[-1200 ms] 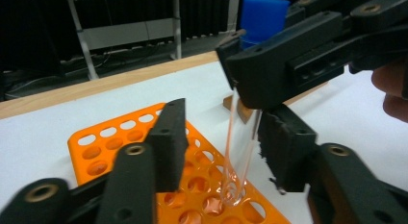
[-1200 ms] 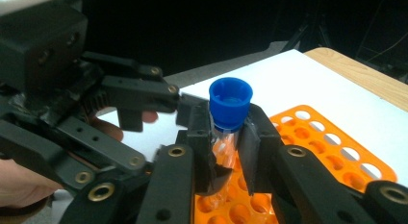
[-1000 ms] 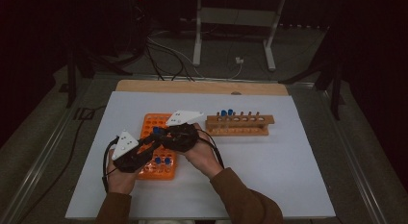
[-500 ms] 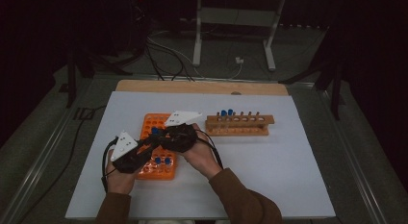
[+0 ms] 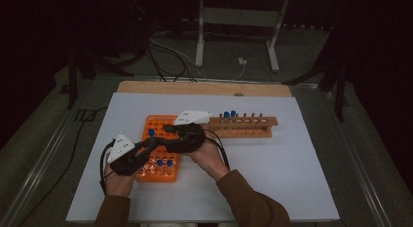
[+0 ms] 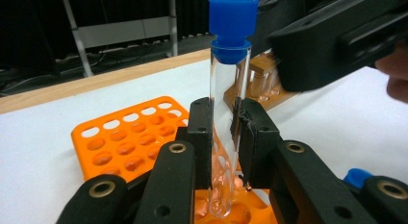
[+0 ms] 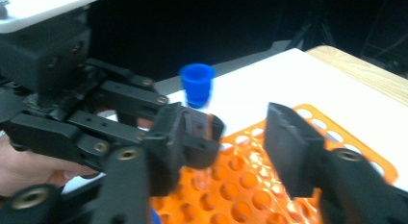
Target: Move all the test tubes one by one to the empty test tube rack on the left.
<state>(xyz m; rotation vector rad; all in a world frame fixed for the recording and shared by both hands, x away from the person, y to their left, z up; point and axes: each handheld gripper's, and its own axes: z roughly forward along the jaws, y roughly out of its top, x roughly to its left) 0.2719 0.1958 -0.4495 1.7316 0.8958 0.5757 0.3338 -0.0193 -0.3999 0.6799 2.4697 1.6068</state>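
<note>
Dark surroundings and a metal stand frame a white table top (image 5: 272, 163) on which you work. Your left gripper (image 6: 223, 132) is pressed onto a clear glass test tube with a blue stopper (image 6: 230, 104), holding it upright at mid-length; the tube's rounded bottom sits just over, or just in, a hole of the orange plastic perforated rack (image 6: 130, 137), and contact cannot be confirmed. Your right gripper (image 7: 235, 137) has just been opening: its jaws now stand spread, with nothing between them, close beside the tube.

Hazards from this position:
- Swinging the spread right jaw sideways could strike the stopper or tube and tilt it in the left grip.
- Releasing the left grip before the tube is seated could let it topple onto the rack.
- Excess squeeze may crack the glass.

Keep clear of the wooden tube rack (image 5: 243, 125) behind.
</note>
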